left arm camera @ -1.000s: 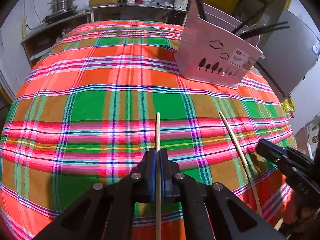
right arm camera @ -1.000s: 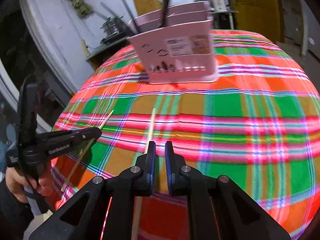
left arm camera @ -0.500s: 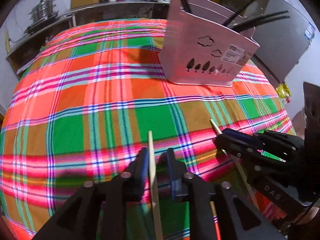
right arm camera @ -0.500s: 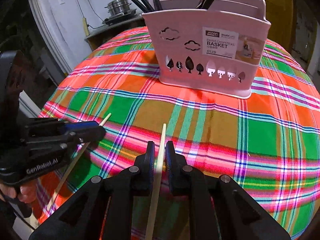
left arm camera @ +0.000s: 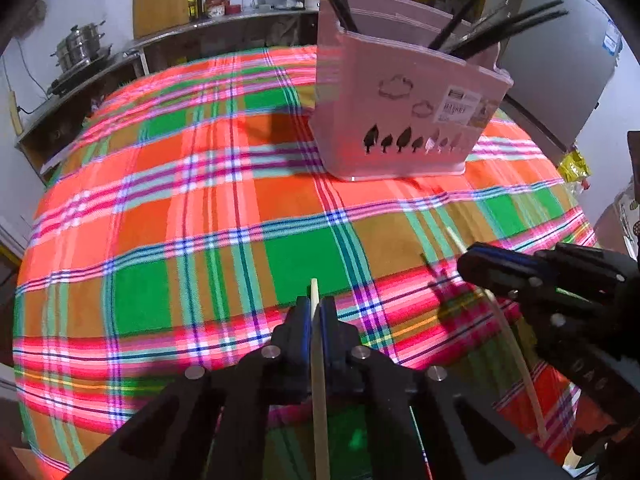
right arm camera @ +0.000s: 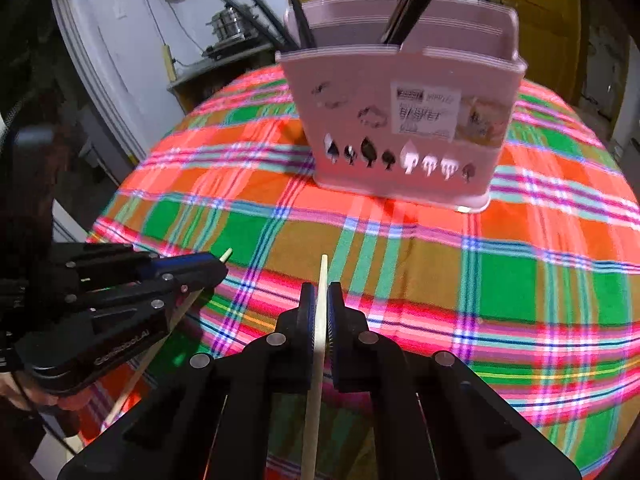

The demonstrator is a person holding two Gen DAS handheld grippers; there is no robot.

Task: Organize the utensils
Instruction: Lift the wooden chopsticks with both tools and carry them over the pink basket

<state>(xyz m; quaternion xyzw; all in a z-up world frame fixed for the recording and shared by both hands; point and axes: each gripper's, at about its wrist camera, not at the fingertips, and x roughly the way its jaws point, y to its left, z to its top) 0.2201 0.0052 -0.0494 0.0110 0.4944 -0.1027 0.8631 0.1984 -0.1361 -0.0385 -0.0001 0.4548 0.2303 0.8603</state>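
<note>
My left gripper (left arm camera: 315, 308) is low in the left wrist view, its jaws closing tight on a pale wooden chopstick (left arm camera: 320, 380) that the pads press. In the right wrist view my right gripper (right arm camera: 322, 296) is likewise closing on a second pale chopstick (right arm camera: 316, 360), held between its pads. Each gripper shows in the other's view: the right gripper (left arm camera: 464, 268) to the right, the left gripper (right arm camera: 220, 270) to the left. Ahead of both stands a pink utensil basket (left arm camera: 400, 120) (right arm camera: 400, 120) holding several black chopsticks (left arm camera: 500, 32).
A bright plaid cloth (left arm camera: 180, 220) covers the round table. Behind it runs a counter with steel pots (left arm camera: 80, 48) and bottles (left arm camera: 196, 0). A grey fridge (left arm camera: 560, 60) stands at the back right. A hand (right arm camera: 24, 396) grips the left tool.
Both grippers have moved closer to the basket. The left jaws loosened around their chopstick and closed again. The right jaws have taken hold of the second chopstick.
</note>
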